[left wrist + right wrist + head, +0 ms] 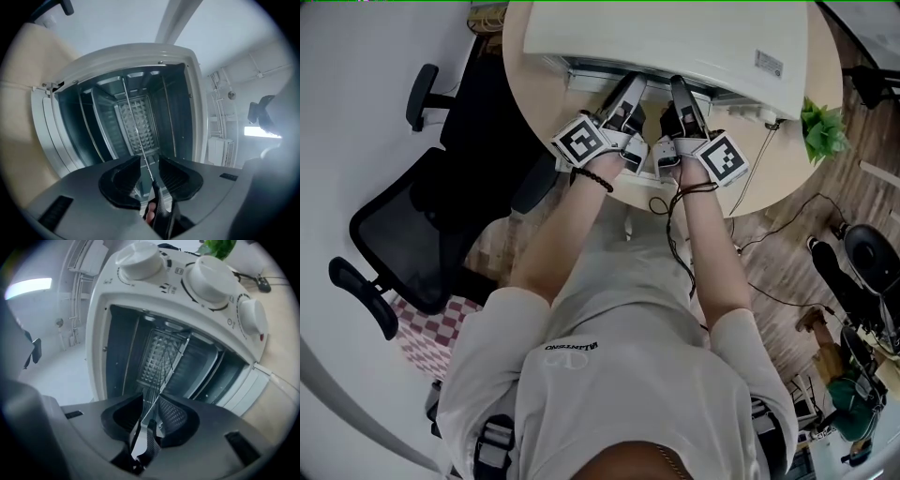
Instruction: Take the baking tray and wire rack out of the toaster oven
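Note:
A white toaster oven (pixel 675 37) stands on a round table (pixel 787 169) with its front open toward me. Both grippers reach level into its mouth, side by side. A thin metal edge (pixel 136 126) runs out of the dark cavity between the jaws of my left gripper (pixel 149 161) (pixel 628 89); the pads stand apart and clear of it. Seen nearly edge-on, the wire rack (pixel 161 357) and a flat metal rim (pixel 176 364) pass between the jaws of my right gripper (pixel 150 399) (pixel 680 92), which are spread and not pressing. Whether the left edge is tray or rack I cannot tell.
The oven's door (pixel 253 380) hangs open at the cavity's side. Three white knobs (pixel 208 282) sit on the front panel. A small green plant (pixel 822 127) stands at the table's right edge. A black office chair (pixel 422 225) is to my left. Cables trail over the wooden floor (pixel 778 253).

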The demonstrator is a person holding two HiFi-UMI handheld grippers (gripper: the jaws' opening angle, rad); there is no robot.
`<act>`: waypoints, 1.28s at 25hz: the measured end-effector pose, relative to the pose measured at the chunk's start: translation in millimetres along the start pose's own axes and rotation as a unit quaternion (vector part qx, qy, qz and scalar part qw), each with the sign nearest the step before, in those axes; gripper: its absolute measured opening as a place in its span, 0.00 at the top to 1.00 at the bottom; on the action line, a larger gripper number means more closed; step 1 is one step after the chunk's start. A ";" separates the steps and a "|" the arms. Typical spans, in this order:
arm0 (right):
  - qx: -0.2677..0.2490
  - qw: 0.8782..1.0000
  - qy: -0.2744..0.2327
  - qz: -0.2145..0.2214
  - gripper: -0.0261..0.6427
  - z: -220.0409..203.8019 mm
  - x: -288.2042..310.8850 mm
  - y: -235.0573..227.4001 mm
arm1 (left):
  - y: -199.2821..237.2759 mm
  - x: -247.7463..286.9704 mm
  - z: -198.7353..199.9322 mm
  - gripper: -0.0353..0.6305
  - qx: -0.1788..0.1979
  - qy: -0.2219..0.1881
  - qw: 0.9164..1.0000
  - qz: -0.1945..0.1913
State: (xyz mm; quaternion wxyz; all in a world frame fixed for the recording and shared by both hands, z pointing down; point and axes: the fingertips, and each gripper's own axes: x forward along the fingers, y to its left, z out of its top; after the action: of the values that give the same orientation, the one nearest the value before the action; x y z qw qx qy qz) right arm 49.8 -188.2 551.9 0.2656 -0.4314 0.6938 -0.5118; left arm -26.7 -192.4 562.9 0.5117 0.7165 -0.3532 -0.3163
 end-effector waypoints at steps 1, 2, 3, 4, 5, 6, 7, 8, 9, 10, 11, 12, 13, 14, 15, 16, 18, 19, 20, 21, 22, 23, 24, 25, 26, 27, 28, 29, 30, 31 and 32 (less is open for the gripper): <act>0.010 1.000 -0.003 -0.003 0.81 0.3 1.6 -3.4 | 1.4 2.5 0.4 0.76 -0.006 -0.003 1.000 -0.003; 0.019 1.000 -0.007 -0.005 0.81 0.9 3.0 -5.4 | 2.9 4.4 1.0 0.76 -0.014 -0.006 1.000 -0.004; 0.024 1.000 -0.011 -0.005 0.81 2.3 4.6 -6.0 | 5.0 5.6 2.0 0.76 -0.022 -0.011 1.000 -0.002; 0.028 0.999 -0.015 -0.004 0.81 4.4 5.8 -6.5 | 7.1 6.7 3.2 0.76 -0.032 -0.017 0.999 0.000; 0.032 0.999 -0.020 -0.004 0.81 6.7 6.6 -7.7 | 8.6 8.3 4.5 0.76 -0.042 -0.023 0.999 0.000; 0.037 0.999 -0.024 -0.004 0.81 8.9 7.3 -9.3 | 9.4 10.6 5.6 0.76 -0.049 -0.027 0.998 -0.003; 0.042 0.999 -0.028 -0.005 0.81 10.9 7.9 -11.0 | 9.7 13.3 6.6 0.76 -0.052 -0.030 0.998 -0.008; 0.046 0.998 -0.031 -0.005 0.81 12.5 8.5 -12.7 | 9.5 16.0 7.5 0.76 -0.054 -0.032 0.998 -0.012; 0.049 0.998 -0.033 -0.005 0.81 13.9 9.1 -14.4 | 9.1 18.4 8.2 0.76 -0.057 -0.034 0.998 -0.014; 0.053 0.998 -0.036 -0.006 0.81 15.0 9.6 -16.1 | 8.6 20.4 8.9 0.76 -0.060 -0.036 0.997 -0.015; 0.059 0.997 -0.040 -0.007 0.81 15.9 10.3 -17.5 | 8.2 22.2 9.8 0.76 -0.065 -0.038 0.997 -0.017; 0.064 0.997 -0.043 -0.008 0.81 16.8 11.1 -18.7 | 7.8 23.9 10.8 0.76 -0.071 -0.041 0.996 -0.019; 0.068 0.997 -0.047 -0.008 0.81 18.0 12.1 -19.7 | 7.8 25.4 11.9 0.76 -0.076 -0.044 0.996 -0.020; 0.069 0.996 -0.049 -0.008 0.81 19.4 13.2 -20.3 | 7.9 26.8 12.9 0.76 -0.079 -0.046 0.996 -0.022; 0.068 0.996 -0.050 -0.006 0.81 20.8 14.6 -20.4 | 8.5 27.9 13.8 0.76 -0.079 -0.047 0.996 -0.022; 0.067 0.996 -0.050 -0.005 0.81 21.8 16.0 -20.6 | 9.5 28.8 15.0 0.77 -0.077 -0.049 0.996 -0.022; 0.064 0.997 -0.050 -0.008 0.81 23.0 18.0 -22.9 | 12.6 29.8 17.3 0.77 -0.079 -0.054 0.995 -0.021; 0.064 0.997 -0.050 -0.010 0.81 23.5 18.7 -24.6 | 14.5 30.1 18.3 0.79 -0.087 -0.058 0.994 -0.020; 0.063 0.997 -0.051 -0.012 0.81 24.1 19.4 -26.2 | 16.0 30.4 19.5 0.80 -0.094 -0.063 0.993 -0.020; 0.063 0.996 -0.053 -0.014 0.81 24.6 19.8 -27.8 | 16.8 30.8 21.0 0.82 -0.100 -0.068 0.992 -0.022; 0.063 0.996 -0.054 -0.017 0.82 25.0 19.9 -29.4 | 16.4 31.2 22.7 0.84 -0.104 -0.072 0.992 -0.026; 0.062 0.996 -0.055 -0.019 0.82 25.4 19.8 -30.7 | 15.3 31.7 24.1 0.86 -0.106 -0.076 0.991 -0.031; 0.062 0.996 -0.056 -0.019 0.86 25.6 20.0 -30.7 | 14.2 32.2 24.8 0.88 -0.108 -0.077 0.991 -0.036; 0.062 0.996 -0.057 -0.018 0.88 25.6 20.4 -29.8 | 13.1 32.7 25.0 0.89 -0.110 -0.078 0.990 -0.039; 0.063 0.996 -0.058 -0.017 0.88 25.7 20.7 -28.9 | 12.4 33.0 25.1 0.90 -0.112 -0.078 0.990 -0.042; 0.063 0.996 -0.059 -0.016 0.88 25.9 20.9 -28.0 | 12.3 33.1 25.0 0.91 -0.111 -0.078 0.990 -0.044; 0.065 0.996 -0.061 -0.013 0.90 26.1 21.1 -26.8 | 12.9 32.9 24.8 0.91 -0.108 -0.077 0.990 -0.046; 0.067 0.996 -0.063 -0.010 0.92 26.3 21.3 -26.2 | 13.5 32.6 24.6 0.91 -0.106 -0.076 0.990 -0.046; 0.069 0.995 -0.065 -0.010 0.92 26.4 21.2 -27.1 | 13.7 32.7 24.6 0.91 -0.105 -0.074 0.991 -0.047; 0.070 0.995 -0.066 -0.012 0.92 26.6 20.8 -29.0 | 13.5 33.0 24.6 0.91 -0.106 -0.073 0.990 -0.049; 0.070 0.995 -0.068 -0.012 0.92 26.8 20.6 -30.0 | 13.4 33.3 24.3 0.92 -0.108 -0.071 0.990 -0.051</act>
State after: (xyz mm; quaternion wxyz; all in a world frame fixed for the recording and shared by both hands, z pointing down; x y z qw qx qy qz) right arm 71.3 -222.2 572.6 0.3359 -0.4535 0.6313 -0.5320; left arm -30.6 -235.4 565.9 0.5427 0.6497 -0.3160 -0.4283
